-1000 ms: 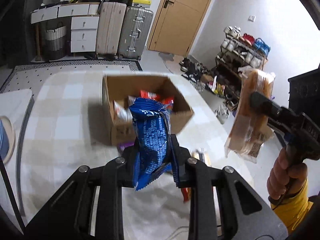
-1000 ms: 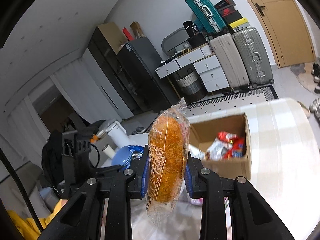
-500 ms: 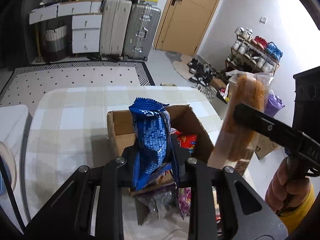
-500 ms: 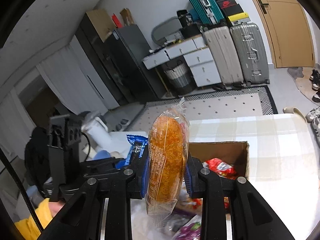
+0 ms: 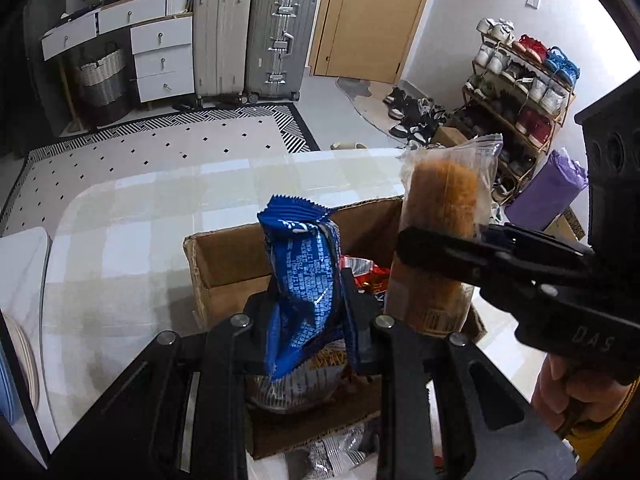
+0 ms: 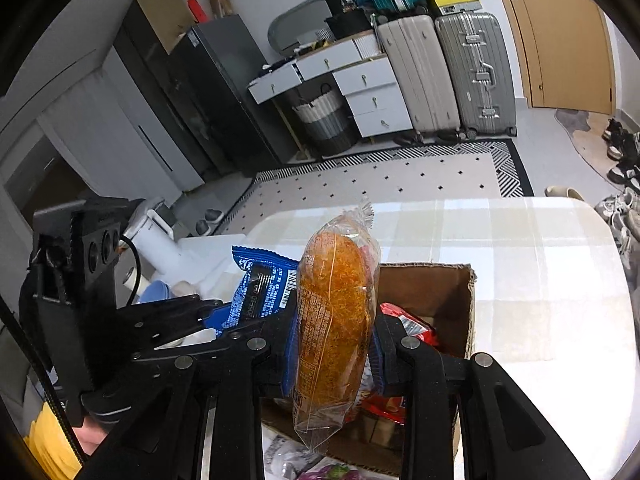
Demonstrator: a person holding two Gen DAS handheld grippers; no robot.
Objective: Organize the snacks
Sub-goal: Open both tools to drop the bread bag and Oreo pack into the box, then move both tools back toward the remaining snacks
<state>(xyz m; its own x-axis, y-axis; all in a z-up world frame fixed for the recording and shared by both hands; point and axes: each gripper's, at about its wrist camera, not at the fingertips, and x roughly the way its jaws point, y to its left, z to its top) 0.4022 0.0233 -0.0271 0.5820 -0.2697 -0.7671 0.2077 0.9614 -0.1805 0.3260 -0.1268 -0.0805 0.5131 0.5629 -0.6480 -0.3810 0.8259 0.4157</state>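
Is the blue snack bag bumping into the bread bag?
Cannot tell. In the left wrist view a gap separates the blue snack bag from the bread bag; in the right wrist view they overlap, depth unclear.

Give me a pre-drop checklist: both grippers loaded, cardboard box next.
1. Left gripper shut on blue snack packet: ok.
2. Right gripper shut on wrapped bread roll: ok.
3. Cardboard box open at the top: ok.
4. Room in the box: cannot tell; red packets already lie inside and the floor is mostly hidden.
5. Both items over the opening: ok, judging by both views.
6. Clearance between the two grippers: not ok; they sit close side by side, so release one at a time.
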